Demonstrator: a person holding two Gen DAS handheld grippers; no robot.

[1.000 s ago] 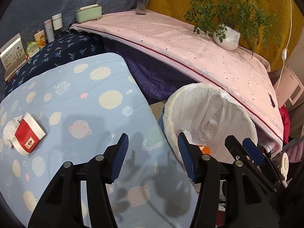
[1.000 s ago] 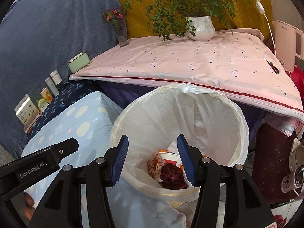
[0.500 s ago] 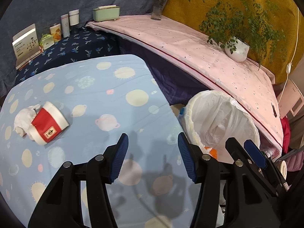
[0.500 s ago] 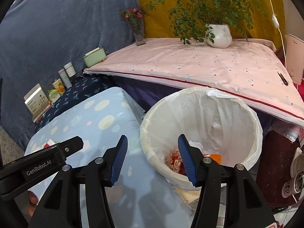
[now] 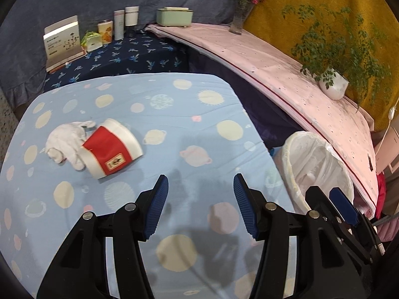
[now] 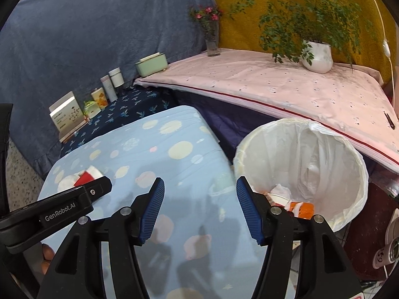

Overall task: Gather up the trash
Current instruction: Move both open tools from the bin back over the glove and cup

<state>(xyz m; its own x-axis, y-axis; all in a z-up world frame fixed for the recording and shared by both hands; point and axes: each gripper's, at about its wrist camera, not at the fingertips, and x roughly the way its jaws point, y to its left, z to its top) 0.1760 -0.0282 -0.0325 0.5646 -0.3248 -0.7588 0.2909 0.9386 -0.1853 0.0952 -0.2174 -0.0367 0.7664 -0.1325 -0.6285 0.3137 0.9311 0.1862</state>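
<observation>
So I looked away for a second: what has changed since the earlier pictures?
Both grippers swung away from the bin toward the cup and tissue on the blue cloth. The right gripper, which was over the bin's trash, has just been opening wider, with nothing between its jaws. The left gripper stays open and empty. Cup, tissue and bin have not moved.

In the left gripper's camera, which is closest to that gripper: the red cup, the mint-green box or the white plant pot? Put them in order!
1. red cup, lying on the blue cloth, ahead-left of the left gripper.
2. white plant pot, right, on the pink cloth.
3. mint-green box, far back.
</observation>
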